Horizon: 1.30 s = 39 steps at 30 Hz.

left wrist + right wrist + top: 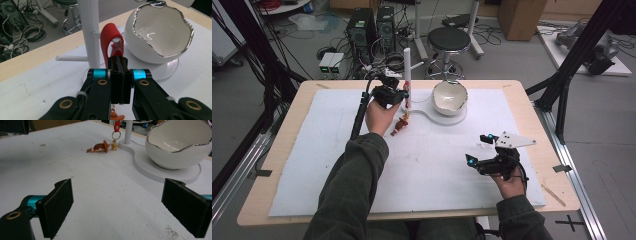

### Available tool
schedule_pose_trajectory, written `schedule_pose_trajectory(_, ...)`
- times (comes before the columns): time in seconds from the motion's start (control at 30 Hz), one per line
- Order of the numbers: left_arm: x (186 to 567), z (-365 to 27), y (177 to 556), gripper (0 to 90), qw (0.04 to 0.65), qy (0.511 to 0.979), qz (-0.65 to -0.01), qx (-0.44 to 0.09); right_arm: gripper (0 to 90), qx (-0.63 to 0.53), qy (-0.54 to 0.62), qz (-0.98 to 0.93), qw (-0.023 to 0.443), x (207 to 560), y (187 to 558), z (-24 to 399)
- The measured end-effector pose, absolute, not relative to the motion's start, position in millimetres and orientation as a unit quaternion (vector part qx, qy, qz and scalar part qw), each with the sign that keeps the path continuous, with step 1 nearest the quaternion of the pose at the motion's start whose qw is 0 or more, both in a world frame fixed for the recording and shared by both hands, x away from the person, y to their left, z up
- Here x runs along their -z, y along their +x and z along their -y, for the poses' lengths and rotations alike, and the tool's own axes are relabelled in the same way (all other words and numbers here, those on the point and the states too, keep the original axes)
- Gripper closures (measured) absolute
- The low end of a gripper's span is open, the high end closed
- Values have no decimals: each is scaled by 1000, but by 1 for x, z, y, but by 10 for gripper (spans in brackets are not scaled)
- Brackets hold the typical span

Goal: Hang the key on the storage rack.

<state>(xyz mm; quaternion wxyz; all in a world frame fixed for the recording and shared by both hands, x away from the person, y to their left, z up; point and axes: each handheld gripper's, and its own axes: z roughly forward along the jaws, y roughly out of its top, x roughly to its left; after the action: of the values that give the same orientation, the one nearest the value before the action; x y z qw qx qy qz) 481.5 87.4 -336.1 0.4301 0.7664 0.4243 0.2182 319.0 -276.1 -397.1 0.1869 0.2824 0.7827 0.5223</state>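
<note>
— High view first: what sits on the white foam mat (312,165) covering the pale wooden table (277,145)?

— A white stand with an upright post and side pegs (407,70), and on the round end of its base a white egg-shaped ceramic bowl with a jagged silver rim (450,96). The person's left hand (379,117) holds the left gripper (401,95) right against the post.

— Is that one clenched?

— Yes. In the left gripper view its jaws are pressed together on a red looped strap (111,40), which rises just beside the post (87,30), close under a peg. The bowl (160,32) stands to the right.

— And what hangs from the strap?

— A metal ring and a small brown figure charm with a hat (100,147). In the right gripper view the charm lies on the mat just beside the stand's base (155,170), while the strap (116,125) stretches up above it.

— The right gripper (484,150)?

— Held in the right hand (511,185) near the front right of the mat, well apart from the stand. Its jaws are spread wide, with nothing between them.
</note>
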Motion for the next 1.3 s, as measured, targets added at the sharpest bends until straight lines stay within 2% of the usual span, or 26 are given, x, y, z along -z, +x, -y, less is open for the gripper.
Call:
schedule_pose_trajectory(0.47,338,-86,485,868,433,759,-423,-240,94,-521,282,-784,185,398,319,276)
schedule_pose_trajectory(1.3,334,-98,469,825,445,770,-401,-218,94,-522,284,-784,183,398,318,276)
